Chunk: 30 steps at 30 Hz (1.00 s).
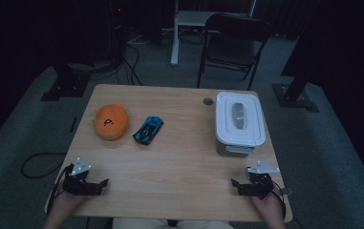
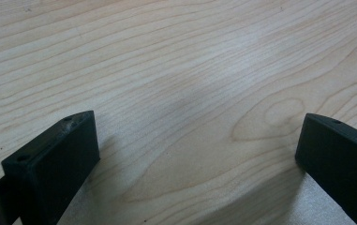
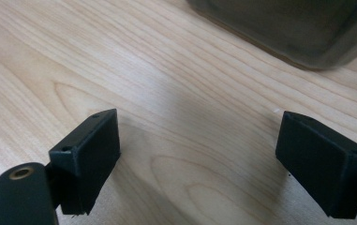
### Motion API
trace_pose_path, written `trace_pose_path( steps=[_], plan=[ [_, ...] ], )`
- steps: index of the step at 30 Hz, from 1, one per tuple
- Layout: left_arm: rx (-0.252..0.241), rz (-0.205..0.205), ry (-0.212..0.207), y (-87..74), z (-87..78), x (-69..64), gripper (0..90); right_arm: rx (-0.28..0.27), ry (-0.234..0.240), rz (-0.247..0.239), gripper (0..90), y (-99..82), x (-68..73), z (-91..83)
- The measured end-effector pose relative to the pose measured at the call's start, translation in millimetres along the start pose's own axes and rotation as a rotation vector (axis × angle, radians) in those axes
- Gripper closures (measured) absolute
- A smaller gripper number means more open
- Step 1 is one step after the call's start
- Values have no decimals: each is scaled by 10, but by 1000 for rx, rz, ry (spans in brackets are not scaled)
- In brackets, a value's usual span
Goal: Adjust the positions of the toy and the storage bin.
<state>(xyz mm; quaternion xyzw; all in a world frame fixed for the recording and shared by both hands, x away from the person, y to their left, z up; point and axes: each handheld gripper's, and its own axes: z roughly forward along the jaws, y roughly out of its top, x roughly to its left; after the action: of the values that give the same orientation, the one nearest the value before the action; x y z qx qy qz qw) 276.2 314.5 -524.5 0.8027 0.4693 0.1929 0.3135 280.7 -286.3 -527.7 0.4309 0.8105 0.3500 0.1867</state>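
Light wooden table (image 1: 179,143) with visible grain, round cable port (image 1: 208,101) near the far edge, set on grey carpet in a dim room. Behind the far edge: black folding chair (image 1: 232,43), white table leg (image 1: 175,38), black stand bases (image 1: 67,88) at left and right, loose black cables on the floor.

Toward the far right corner: rectangular white-lidded storage box (image 1: 240,124), lid closed, grey handle recess in the lid's middle, latch on the near end; contents hidden. Toward the far left corner: orange plush toy (image 1: 110,121) with a dark mark on its face. Just beside it, toward the table's middle, apart from it: blue toy car (image 1: 148,130), lying at a slant.

Near the near left corner: left gripper (image 1: 104,183), held in a hand, low over the wood, jaws pointing toward the table's middle, spread wide, nothing between them. Near the near right corner: right gripper (image 1: 235,184), likewise held, jaws pointing toward the middle, spread wide, gripping nothing. Grey three-cornered plate on top of each. Both well apart from the toys; right gripper near the box's near end.

Left gripper view: two black jaws (image 2: 54,159) wide apart over bare wood grain, a knot in the grain at right. Right gripper view: two black jaws wide apart over bare wood, with the translucent grey lower wall of the storage box (image 3: 298,33) at the top edge, a detail hidden under the lid in the high view.
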Motion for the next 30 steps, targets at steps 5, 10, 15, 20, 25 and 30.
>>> trace_pose_path(
  steps=[5,10,15,20,25,30],
  plan=[
    [-1,0,0,1,1,0,4,1,6,-6,133,0,9,-1],
    [-1,8,-5,1,1,-3,4,1,13,-9,131,1,8,2],
    [-1,18,-14,2,2,-4,3,2,12,-4,131,7,7,8],
    [-1,28,-27,4,4,1,4,2,11,-3,132,7,7,8],
    [-1,29,-27,4,3,2,4,3,11,-1,129,8,7,10],
    [-1,29,-27,4,3,2,4,3,11,-3,127,12,6,14]
  ],
)
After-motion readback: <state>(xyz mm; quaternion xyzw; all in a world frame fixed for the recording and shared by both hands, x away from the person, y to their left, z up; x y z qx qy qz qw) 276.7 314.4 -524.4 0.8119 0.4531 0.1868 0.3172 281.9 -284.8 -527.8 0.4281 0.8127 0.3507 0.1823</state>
